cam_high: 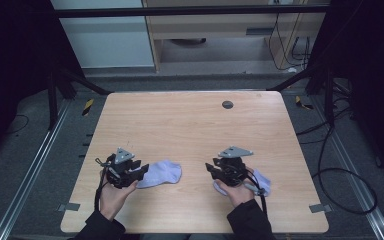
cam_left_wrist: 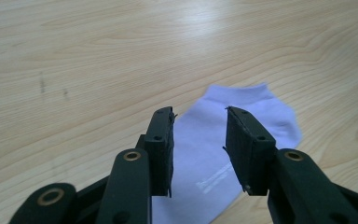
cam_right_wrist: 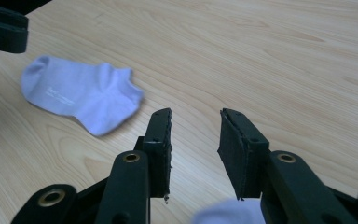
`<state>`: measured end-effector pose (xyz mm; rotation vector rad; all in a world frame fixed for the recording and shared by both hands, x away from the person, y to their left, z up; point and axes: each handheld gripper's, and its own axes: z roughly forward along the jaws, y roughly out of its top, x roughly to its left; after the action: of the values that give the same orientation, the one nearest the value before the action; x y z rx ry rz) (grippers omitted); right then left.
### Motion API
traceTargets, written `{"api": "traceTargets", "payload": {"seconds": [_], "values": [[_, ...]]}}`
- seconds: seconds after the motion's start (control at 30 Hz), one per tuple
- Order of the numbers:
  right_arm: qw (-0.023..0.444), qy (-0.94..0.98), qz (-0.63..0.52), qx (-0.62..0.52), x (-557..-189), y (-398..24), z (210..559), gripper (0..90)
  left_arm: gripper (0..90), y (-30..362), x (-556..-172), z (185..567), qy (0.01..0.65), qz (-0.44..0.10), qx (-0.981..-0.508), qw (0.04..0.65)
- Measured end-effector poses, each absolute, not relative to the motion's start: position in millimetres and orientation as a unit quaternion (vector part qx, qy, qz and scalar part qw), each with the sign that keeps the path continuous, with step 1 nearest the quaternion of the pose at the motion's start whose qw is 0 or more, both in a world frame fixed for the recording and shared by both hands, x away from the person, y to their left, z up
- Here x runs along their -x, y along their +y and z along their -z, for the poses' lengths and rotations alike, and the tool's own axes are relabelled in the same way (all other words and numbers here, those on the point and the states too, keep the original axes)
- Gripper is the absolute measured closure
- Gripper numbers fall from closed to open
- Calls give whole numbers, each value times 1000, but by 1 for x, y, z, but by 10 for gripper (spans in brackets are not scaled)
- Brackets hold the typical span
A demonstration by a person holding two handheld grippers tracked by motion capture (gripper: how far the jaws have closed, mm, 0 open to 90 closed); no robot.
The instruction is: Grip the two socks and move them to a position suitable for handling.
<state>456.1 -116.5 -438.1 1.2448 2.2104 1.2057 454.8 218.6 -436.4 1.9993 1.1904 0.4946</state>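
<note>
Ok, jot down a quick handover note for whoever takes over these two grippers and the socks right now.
Left gripper: open, nothing held, poised just above the left sock.
Right gripper: open, nothing held, with bare table between its jaws.
Left sock lies flat on the table beside the left gripper. Right sock lies under the right hand, mostly hidden.
Done: both socks lie on the table, apart from each other.
Left: probably bringing the two socks together; neither is gripped yet.

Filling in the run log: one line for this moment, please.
left claw: open over left sock | right claw: open, empty | right sock: under right hand | table
</note>
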Motion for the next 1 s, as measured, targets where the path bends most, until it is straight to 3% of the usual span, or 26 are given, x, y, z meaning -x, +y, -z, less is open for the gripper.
{"api": "traceTargets", "payload": {"seconds": [0.57, 1.0], "values": [[210, 748, -395, -490, -432, -217, 448, 605, 597, 139, -451, 438, 415, -157, -811, 382], [205, 750, -359, -516, -431, -250, 470, 587, 593, 85, -449, 453, 381, -125, -834, 378]]}}
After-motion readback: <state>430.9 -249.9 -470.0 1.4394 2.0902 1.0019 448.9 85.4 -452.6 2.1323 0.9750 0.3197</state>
